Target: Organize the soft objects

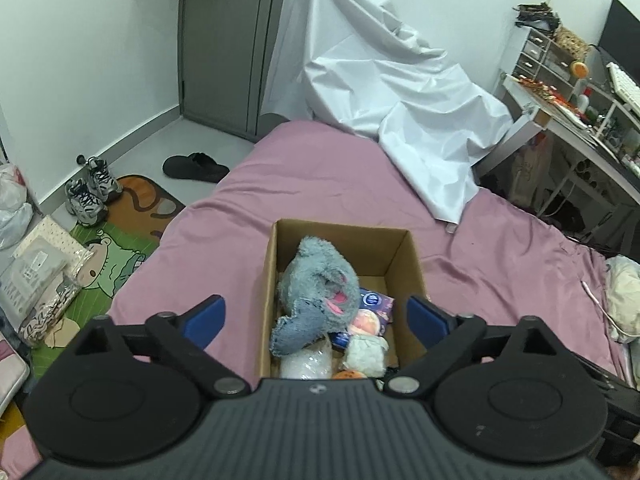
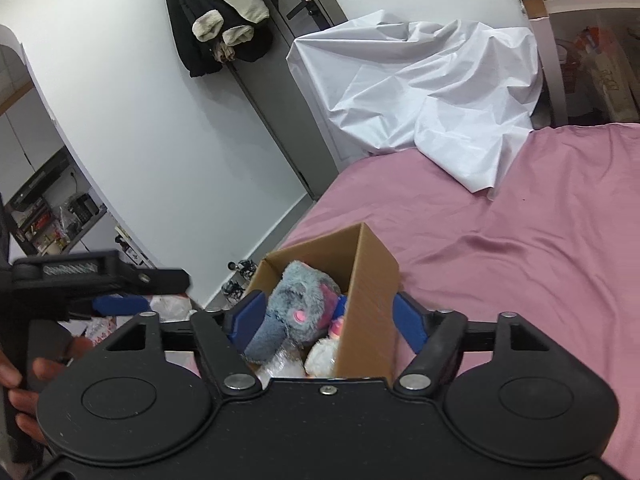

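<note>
The left gripper (image 1: pixel 314 314) is seen with its blue pads far apart and nothing pressed between them; it hangs above the near end of the box (image 1: pixel 394 254) and looks down into it. The box stands on the pink bed (image 1: pixel 320 168), nearer to the bed's left edge than to its right one, with its long axis running away from the gripper toward the far end. Inside it, a grey plush (image 1: pixel 320 280) lies on top, against the left wall; its long axis follows that of the box, and its ear or trunk hangs toward the near end. Under and beside it, a white soft thing (image 1: pixel 366 350), a clear wrapped thing and some small packets are seen.

The right gripper (image 2: pixel 326 318) has its pads apart too, with nothing clamped; the right wall of the box stands between them and is not touched.

The plush is judged to be already placed. Since both grippers stand at the box, which one is nearer to a next soft thing cannot be told.
</note>
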{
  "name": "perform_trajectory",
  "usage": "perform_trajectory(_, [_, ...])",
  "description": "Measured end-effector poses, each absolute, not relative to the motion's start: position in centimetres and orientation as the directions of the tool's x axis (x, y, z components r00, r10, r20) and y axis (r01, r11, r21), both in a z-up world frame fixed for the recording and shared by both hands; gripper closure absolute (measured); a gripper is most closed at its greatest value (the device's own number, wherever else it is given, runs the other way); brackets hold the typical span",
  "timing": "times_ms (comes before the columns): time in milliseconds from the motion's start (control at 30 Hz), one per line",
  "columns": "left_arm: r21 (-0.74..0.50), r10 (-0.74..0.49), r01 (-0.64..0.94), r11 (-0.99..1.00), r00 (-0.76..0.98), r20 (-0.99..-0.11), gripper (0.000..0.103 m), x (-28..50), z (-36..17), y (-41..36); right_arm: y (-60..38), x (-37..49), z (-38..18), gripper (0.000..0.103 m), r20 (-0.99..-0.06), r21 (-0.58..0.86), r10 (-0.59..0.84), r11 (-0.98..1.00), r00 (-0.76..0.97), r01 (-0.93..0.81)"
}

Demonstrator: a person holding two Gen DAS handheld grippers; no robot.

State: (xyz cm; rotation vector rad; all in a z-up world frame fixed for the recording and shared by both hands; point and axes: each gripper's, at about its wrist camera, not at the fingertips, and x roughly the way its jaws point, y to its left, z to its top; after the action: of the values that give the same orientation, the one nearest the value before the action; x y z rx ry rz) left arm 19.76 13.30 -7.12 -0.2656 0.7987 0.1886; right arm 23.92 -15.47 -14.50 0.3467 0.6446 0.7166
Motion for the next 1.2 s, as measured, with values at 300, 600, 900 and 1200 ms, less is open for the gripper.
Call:
perform_trajectory(300, [-0.158,0.034,-0.235,0.959,0.65,-0.759,0.0,16.7,-6.5,11.5,-18.0,22.0,-12.6,0.007,-0.494,0.439,0.677,0.736,0.545,-0.516])
perform_trajectory(600, [-0.156,0.014,-0.218,0.963,0.621,-0.784,0.0,13.6,-5.3,10.0,-20.2,19.3,-9.9,0.0,-0.553,0.319,0.602,0.791,0.576,-0.521])
perform_trajectory(900, [-0.15,0.004,-0.2,0.968,0.611,-0.792,0.0,10.8,-3.2,8.6,-22.2,17.5,-6.7,0.0,-0.556,0.363,0.617,0.783,0.557,-0.505])
perform_trajectory(1200, [-0.159,-0.016,-0.166,0.973,0.641,-0.768,0.0,7.8,-0.2,6.6,-23.2,15.2,-3.6,0.0,-0.518,0.397,0.664,0.745,0.54,-0.536])
